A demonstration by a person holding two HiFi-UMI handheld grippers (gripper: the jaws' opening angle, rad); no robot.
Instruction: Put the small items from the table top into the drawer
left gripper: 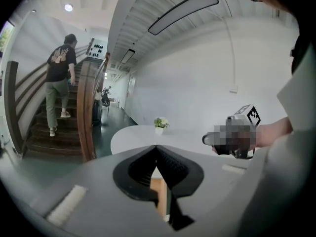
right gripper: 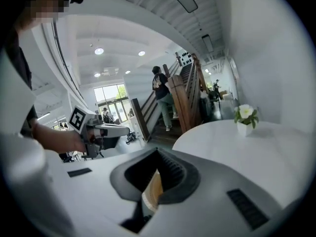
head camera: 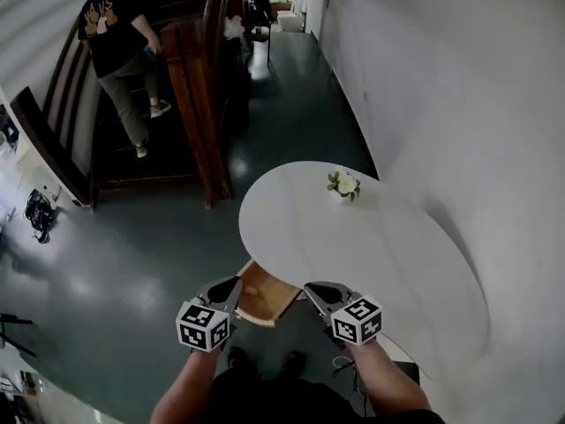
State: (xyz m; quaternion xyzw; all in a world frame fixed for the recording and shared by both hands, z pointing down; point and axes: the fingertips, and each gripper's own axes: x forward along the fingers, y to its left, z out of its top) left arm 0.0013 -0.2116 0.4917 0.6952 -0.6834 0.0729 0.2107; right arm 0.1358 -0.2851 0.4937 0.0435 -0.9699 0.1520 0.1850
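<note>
A round white table [head camera: 380, 263] carries only a small potted flower [head camera: 342, 185] near its far edge. A wooden drawer [head camera: 263, 297] stands pulled out below the table's near rim. My left gripper [head camera: 231, 283] hovers over the drawer's left side and my right gripper [head camera: 311, 287] over its right corner, both close to my body. In the left gripper view the jaws of the left gripper [left gripper: 156, 148] meet at the tips with nothing held. The right gripper [right gripper: 158, 151] is likewise shut and empty. The drawer's inside is mostly hidden.
A person [head camera: 119, 42] climbs the wooden staircase [head camera: 199, 104] at the back left. A white wall [head camera: 459, 104] runs close along the table's right side. Dark glossy floor [head camera: 132, 254] spreads to the left of the table.
</note>
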